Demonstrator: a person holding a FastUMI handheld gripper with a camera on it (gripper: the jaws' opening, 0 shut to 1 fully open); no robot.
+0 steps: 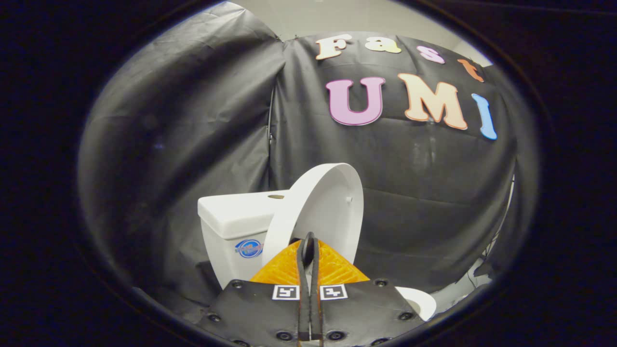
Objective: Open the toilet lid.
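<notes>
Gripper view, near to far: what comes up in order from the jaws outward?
Gripper with jaws closed together, nothing between them → raised lid just ahead of the tips → tank behind the lid → black cloth wall at the back.

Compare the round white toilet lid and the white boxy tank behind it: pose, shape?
The round white toilet lid stands raised, near upright; the white boxy tank sits level. Lid is a thin disc; tank is blocky, with a blue sticker. Both glossy white. The gripper, fingers together, is at the lid's lower edge.
</notes>
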